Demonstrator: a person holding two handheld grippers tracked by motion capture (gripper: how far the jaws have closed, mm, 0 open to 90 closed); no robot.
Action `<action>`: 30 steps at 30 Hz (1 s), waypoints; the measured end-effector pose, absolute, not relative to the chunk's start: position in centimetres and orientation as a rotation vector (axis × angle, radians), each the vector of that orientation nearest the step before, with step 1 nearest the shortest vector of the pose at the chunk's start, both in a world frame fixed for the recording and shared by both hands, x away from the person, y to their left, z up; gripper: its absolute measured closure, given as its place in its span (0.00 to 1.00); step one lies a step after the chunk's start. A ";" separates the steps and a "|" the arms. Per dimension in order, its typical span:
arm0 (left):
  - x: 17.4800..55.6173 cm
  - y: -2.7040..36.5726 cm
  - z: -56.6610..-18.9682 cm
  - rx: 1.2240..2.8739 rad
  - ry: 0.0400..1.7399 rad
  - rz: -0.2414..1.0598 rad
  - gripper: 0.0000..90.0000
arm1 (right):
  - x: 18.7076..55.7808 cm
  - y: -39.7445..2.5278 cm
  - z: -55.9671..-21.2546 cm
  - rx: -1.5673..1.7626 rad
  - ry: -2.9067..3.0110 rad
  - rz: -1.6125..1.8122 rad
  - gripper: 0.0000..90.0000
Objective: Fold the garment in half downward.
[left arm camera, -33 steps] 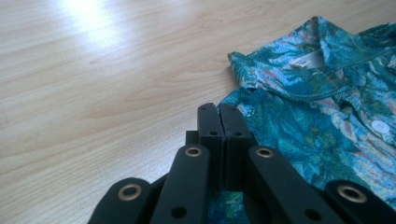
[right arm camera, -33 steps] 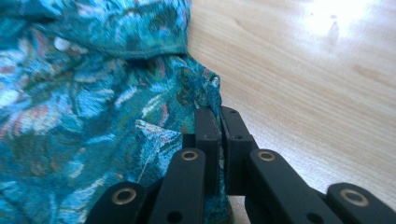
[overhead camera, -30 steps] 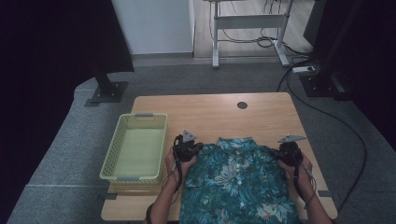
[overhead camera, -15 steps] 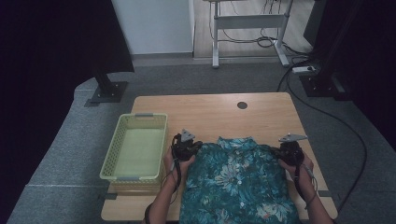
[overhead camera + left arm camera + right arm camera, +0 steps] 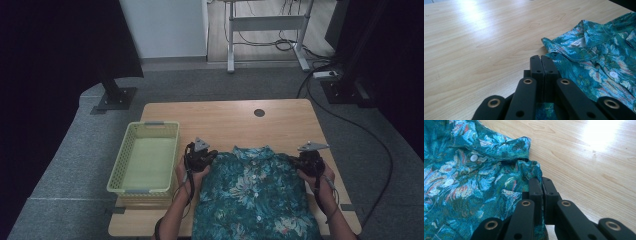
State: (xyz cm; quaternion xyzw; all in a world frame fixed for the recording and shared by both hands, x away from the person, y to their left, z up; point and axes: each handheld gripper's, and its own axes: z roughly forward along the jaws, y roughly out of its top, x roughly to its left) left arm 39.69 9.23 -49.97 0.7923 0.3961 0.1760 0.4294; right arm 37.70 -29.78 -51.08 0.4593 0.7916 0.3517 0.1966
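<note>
Floral button-up shirt (image 5: 255,195) flat on table (image 5: 225,120), front up, hem toward person, collar far; long axis near-to-far. Left hand-held gripper (image 5: 541,65) clenched on left shoulder edge, right hand-held gripper (image 5: 541,187) clenched on right shoulder edge. Shirt spans between both, each equally near. Yellow-green basket (image 5: 145,155) left, apart from the shirt.

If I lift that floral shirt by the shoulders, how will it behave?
The shirt is thin, wrinkled cloth, so it will likely drape limply. Both grippers, left and right, pinch only edges; it may slip. Probably light.
</note>
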 end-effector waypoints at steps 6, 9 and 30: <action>39.7 9.2 -49.4 1.970 0.986 0.449 0.99 | 37.6 -30.0 -50.5 1.286 2.203 0.994 0.96; 39.8 9.2 -49.2 1.971 0.983 0.454 0.99 | 37.5 -30.1 -50.2 1.285 2.196 1.002 0.96; 40.0 10.2 -48.3 1.960 0.996 0.470 0.99 | 37.7 -29.3 -49.2 1.257 2.192 1.036 0.96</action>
